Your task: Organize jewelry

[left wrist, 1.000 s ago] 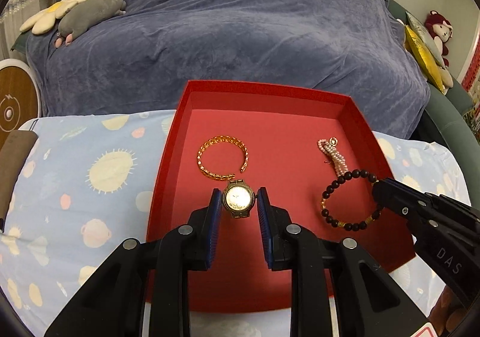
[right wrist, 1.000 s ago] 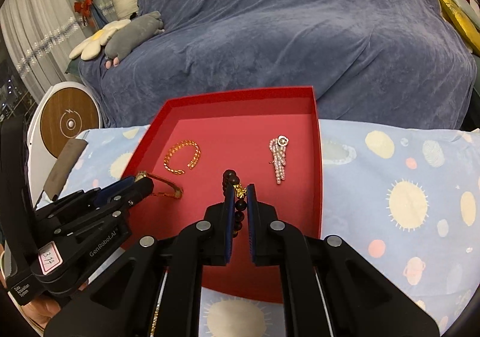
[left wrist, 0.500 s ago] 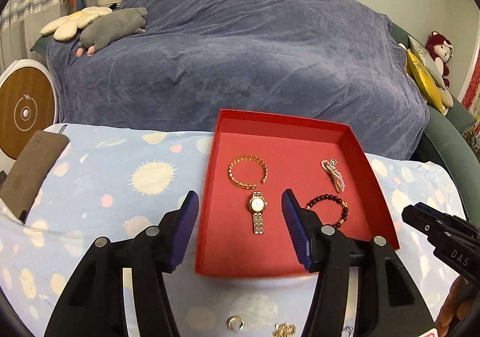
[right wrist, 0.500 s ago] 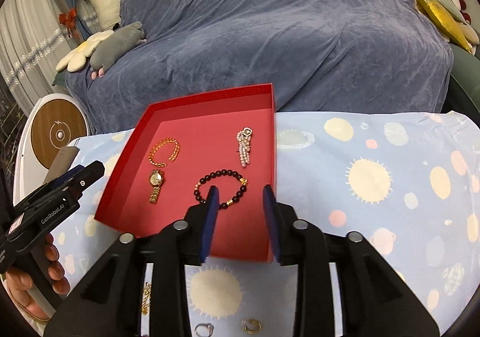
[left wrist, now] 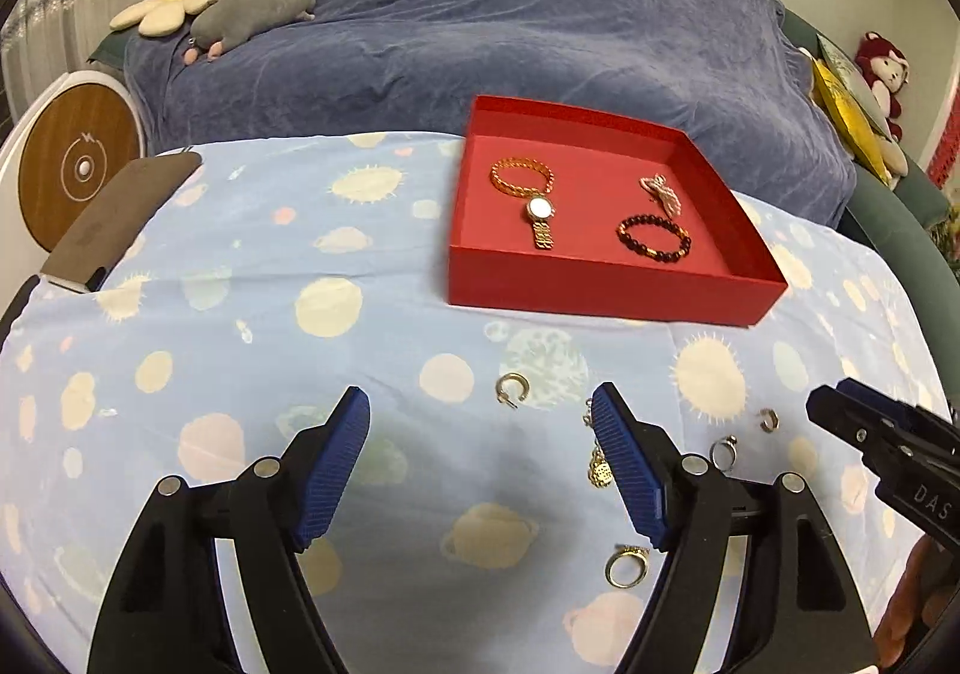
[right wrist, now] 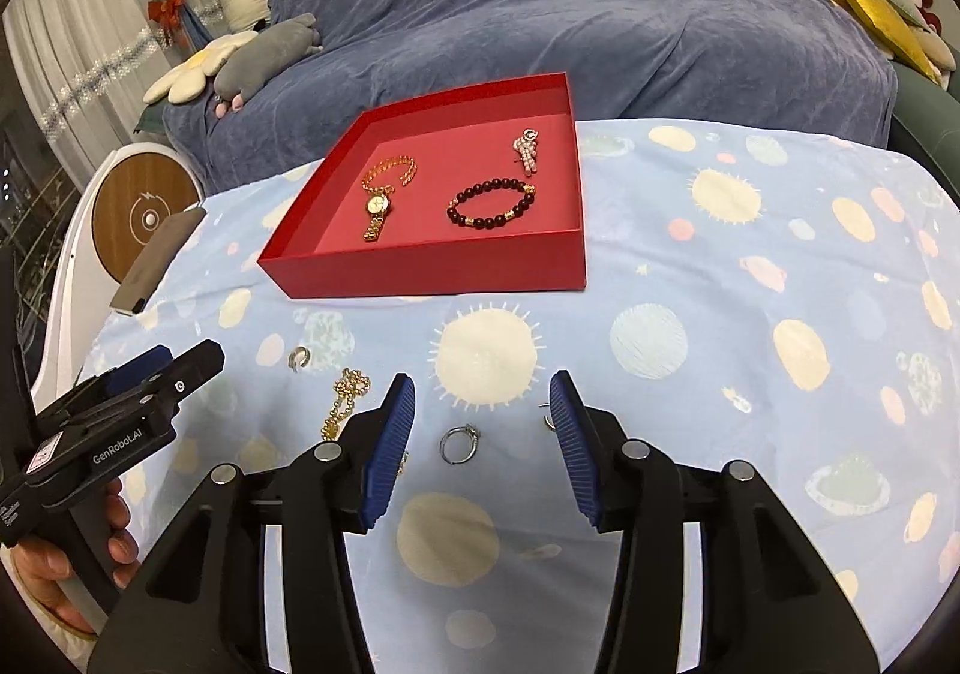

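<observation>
A red tray (left wrist: pixel 600 290) (right wrist: pixel 432 269) holds a gold chain bracelet (left wrist: pixel 521 176), a gold watch (left wrist: pixel 540 221) (right wrist: pixel 377 215), a dark bead bracelet (left wrist: pixel 653 236) (right wrist: pixel 492 203) and a pearl piece (left wrist: pixel 660 191) (right wrist: pixel 527 149). On the cloth in front lie a silver ear cuff (left wrist: pixel 512 387) (right wrist: pixel 299 357), a gold necklace (left wrist: pixel 597 464) (right wrist: pixel 345 401), a silver ring (left wrist: pixel 723 449) (right wrist: pixel 459 443), a gold ring (left wrist: pixel 625 566) and a small earring (left wrist: pixel 768 420) (right wrist: pixel 547 419). My left gripper (left wrist: pixel 480 416) is open and empty above the cloth. My right gripper (right wrist: pixel 483 404) is open and empty over the silver ring.
The table wears a light blue cloth with suns and planets (right wrist: pixel 720 284). A brown phone-like slab (left wrist: pixel 120 218) lies at its left edge. A blue-covered sofa (left wrist: pixel 510 14) with plush toys stands behind. A round wooden-faced device (left wrist: pixel 78 170) is at the left.
Both grippers let go of the watch and bead bracelet in the tray, opened wide and pulled back toward the near side, above the loose jewelry on the cloth.
</observation>
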The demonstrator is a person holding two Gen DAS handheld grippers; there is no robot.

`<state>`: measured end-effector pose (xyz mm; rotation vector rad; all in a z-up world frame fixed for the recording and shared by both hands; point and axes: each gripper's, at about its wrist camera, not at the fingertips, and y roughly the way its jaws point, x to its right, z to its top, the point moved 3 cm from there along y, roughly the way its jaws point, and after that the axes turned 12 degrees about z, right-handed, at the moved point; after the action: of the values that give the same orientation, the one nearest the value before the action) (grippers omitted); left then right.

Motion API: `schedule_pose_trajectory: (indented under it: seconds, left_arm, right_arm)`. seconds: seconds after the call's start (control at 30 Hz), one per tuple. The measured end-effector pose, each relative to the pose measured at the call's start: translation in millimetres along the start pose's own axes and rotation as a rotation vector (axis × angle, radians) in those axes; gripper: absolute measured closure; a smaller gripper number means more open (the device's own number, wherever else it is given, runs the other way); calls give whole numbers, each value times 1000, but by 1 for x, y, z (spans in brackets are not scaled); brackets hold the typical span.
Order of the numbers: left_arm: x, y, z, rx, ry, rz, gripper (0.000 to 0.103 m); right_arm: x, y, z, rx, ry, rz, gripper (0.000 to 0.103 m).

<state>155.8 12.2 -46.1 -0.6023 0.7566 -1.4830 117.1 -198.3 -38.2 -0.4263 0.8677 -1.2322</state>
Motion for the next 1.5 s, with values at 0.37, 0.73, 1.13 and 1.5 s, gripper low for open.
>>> schedule_pose_trajectory:
  seconds: [0.37, 0.73, 1.13, 1.5]
  left_arm:
    - [54, 32, -22, -63, 102, -51, 42]
    - [67, 52, -23, -49, 142, -1, 83]
    - [29, 31, 0, -32, 36, -35, 101]
    - [7, 11, 3, -14, -4, -48, 101]
  right_arm:
    - [24, -2, 5, 9, 75, -30, 58]
    - [21, 4, -1, -30, 54, -21, 58]
    - [-16, 26, -25, -138, -83, 87, 68]
    - [-45, 52, -38, -198, -158, 130, 70]
